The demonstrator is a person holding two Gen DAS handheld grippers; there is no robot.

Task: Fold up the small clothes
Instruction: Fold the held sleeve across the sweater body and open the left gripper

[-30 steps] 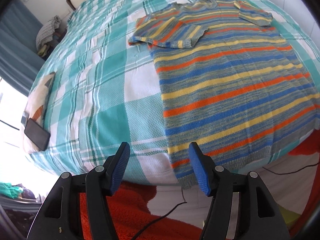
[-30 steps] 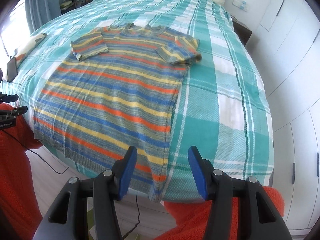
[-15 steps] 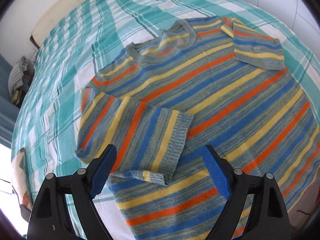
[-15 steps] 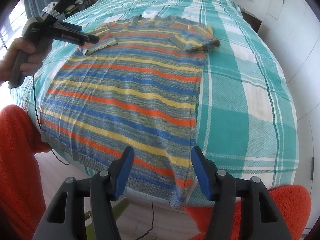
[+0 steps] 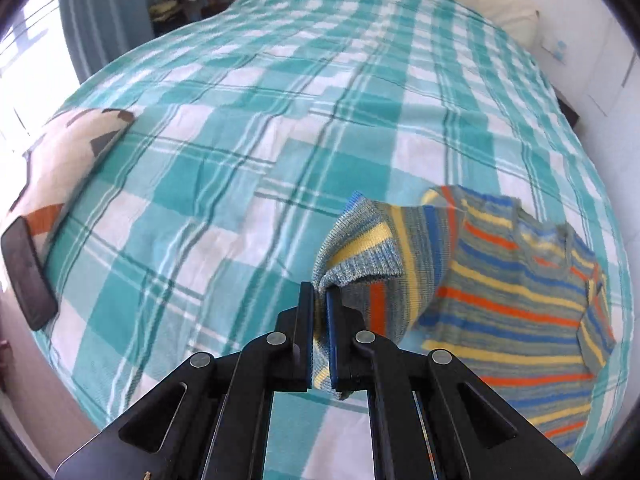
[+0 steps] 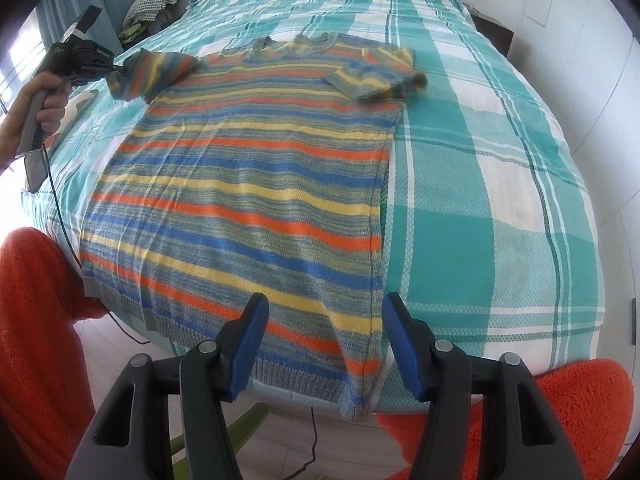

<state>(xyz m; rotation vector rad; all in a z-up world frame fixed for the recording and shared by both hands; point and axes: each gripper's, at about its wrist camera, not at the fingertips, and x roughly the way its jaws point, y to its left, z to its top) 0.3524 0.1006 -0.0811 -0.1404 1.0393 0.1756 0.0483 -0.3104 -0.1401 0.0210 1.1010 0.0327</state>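
**At the bed's near edge: left claw on sleeve, right claw over hem**

On the bed [image 6: 500, 168], under a teal-and-white plaid cover, the striped sweater [image 6: 256, 184] lies flat, collar toward the far pillow, hem hanging a little over the near edge. Its long axis runs from the hem straight away from the right gripper [image 6: 322, 344]. That claw stands half-wide and holds nothing; the sweater's near right corner lies just below and between its pads, apart from them.

The left gripper [image 5: 320, 336] is clamped narrow on the cuff of the left sleeve [image 5: 368, 252], which is lifted off the cover and drawn outward from the body. In the right wrist view the hand [image 6: 36, 108] carrying it sits at the sweater's far left, well apart from the hem.

Judgement: the left hand is the nearer to the sleeve fold; the coming move turns on carrying the cuff across the chest, toward the right sleeve [image 6: 376, 76], which already lies folded in.

A phone [image 5: 28, 272] and a patterned cushion [image 5: 68, 160] lie at the bed's left edge. White cupboards line the right wall; a curtain hangs far left.
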